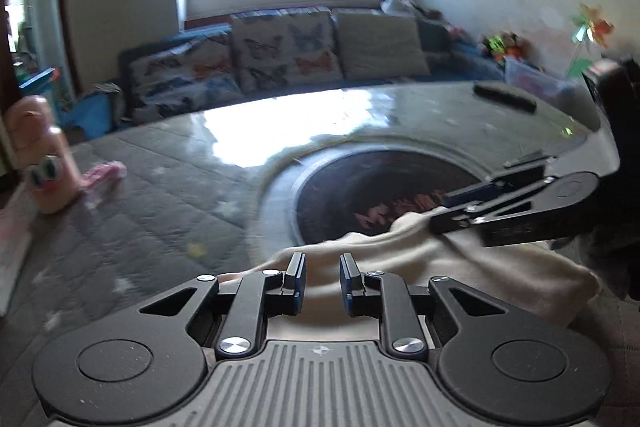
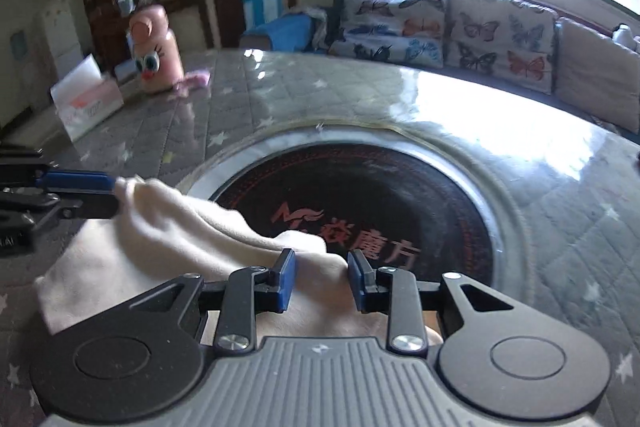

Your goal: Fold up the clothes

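Note:
A cream cloth (image 1: pixel 460 267) lies bunched at the near edge of the round table, partly over the dark centre disc; it also shows in the right wrist view (image 2: pixel 168 227). My left gripper (image 1: pixel 322 277) has its jaws apart, with the cloth between and under them. My right gripper (image 2: pixel 322 277) also has its jaws apart over the cloth. Each gripper shows from the side in the other's view, the right one (image 1: pixel 440 219) and the left one (image 2: pixel 116 197), both at the cloth's raised edge.
The table (image 2: pixel 520 131) has a grey quilted cover under a glossy sheet, and a dark induction disc (image 2: pixel 400 187) in its middle. A pink cartoon bottle (image 2: pixel 156 51), a tissue box (image 2: pixel 88 99) and a black remote (image 1: pixel 504 97) stand on it. A sofa with butterfly cushions (image 1: pixel 280 51) lies behind.

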Tool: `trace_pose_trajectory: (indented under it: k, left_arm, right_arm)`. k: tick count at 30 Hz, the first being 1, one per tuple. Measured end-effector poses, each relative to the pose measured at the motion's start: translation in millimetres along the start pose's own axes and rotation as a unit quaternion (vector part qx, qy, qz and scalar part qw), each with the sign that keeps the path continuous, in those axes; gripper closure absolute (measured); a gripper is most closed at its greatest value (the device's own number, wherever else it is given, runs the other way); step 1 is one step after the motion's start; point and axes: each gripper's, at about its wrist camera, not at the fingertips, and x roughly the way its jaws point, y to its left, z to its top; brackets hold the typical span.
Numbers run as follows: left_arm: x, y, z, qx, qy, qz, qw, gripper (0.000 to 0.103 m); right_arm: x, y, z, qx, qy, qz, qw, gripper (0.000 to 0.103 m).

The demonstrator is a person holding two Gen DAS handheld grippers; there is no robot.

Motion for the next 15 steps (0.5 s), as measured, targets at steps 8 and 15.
trace_pose_trajectory:
  k: [8,15]
  left_arm:
    - [44.7,7.9,-2.0,-0.019,0.024,-0.006,0.9995,0.081]
    - [44.3,18.7,-6.7,-0.035,0.013,-0.025,0.9990,0.076]
  right_arm:
    - [12.9,3.6,8.3,0.003,-0.005,-0.022,1.000,0.069]
    - [-3.0,24.9,14.0,-0.020,-0.015,-0.007,1.000,0.069]
